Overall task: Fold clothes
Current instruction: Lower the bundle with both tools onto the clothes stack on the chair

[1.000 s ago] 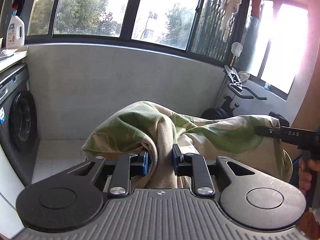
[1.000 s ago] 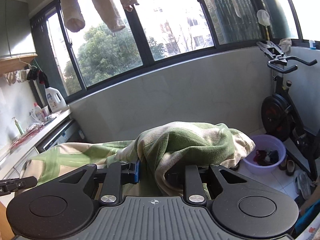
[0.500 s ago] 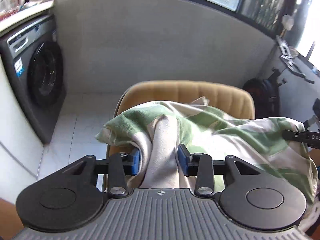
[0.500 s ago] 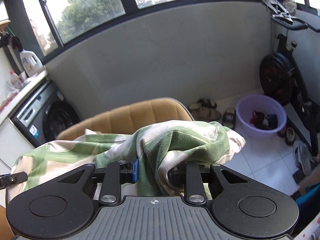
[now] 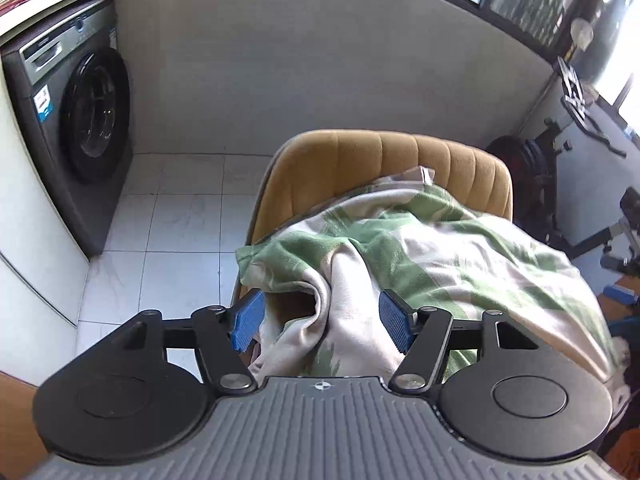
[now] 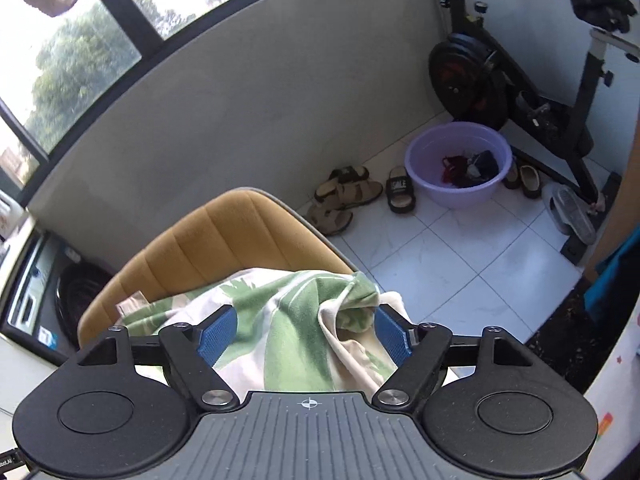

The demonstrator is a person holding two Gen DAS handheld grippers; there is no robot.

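A green and cream patterned garment lies draped over the seat of a mustard-yellow chair. My left gripper is open, its blue pads wide apart on either side of a fold at the garment's left end. In the right wrist view the same garment covers the chair. My right gripper is open too, blue pads spread around the bunched right end of the cloth. Neither gripper clamps the cloth.
A grey washing machine stands at the left by a white cabinet. A purple basin with clothes, several sandals and an exercise bike stand on the white tiled floor at the right. A grey wall runs behind.
Both grippers dropped down toward the chair with the garment, then opened and let go of it. The garment now rests on the chair seat.
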